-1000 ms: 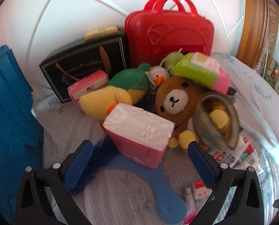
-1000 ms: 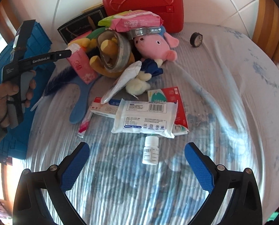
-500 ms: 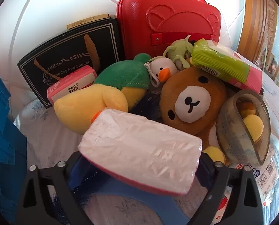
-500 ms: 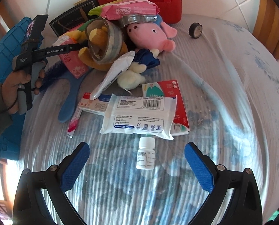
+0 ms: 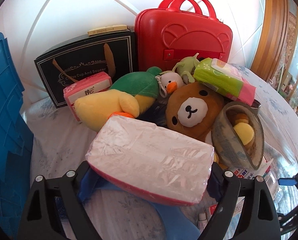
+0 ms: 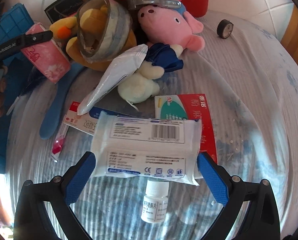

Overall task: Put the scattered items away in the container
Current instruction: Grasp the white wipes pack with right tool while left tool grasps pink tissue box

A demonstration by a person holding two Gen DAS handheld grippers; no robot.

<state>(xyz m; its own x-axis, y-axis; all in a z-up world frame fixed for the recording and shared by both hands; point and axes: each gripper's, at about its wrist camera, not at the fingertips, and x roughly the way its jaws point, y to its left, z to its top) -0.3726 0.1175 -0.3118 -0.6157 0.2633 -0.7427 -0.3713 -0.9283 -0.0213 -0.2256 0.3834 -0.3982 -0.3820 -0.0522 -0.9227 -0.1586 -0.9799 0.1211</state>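
My left gripper (image 5: 149, 182) has its fingers on both sides of a pink tissue pack (image 5: 149, 160), which fills the gap; its pads are mostly hidden behind the pack. The same pack shows in the right wrist view (image 6: 46, 60) with a left finger over it. My right gripper (image 6: 147, 174) is open, its blue pads flanking a white wipes pack (image 6: 147, 148) and a small white pill bottle (image 6: 154, 204). The blue crate (image 5: 2, 120) stands at the left. Plush toys are piled behind: a brown bear (image 5: 191, 110), a yellow duck (image 5: 107, 108), a pink pig (image 6: 167, 26).
A red case (image 5: 183, 34) and a black gift bag (image 5: 85, 64) stand against the wall. A tape roll (image 5: 241, 134), green wipes (image 5: 223, 80), a blue shoehorn (image 6: 52, 112), medicine boxes (image 6: 185, 112), a toothbrush (image 6: 58, 144) and a small black tape roll (image 6: 225, 29) lie on the bedsheet.
My left gripper has moved forward around the pink tissue pack. My right gripper has moved forward and down, so the white wipes pack and the bottle now lie between its fingers.
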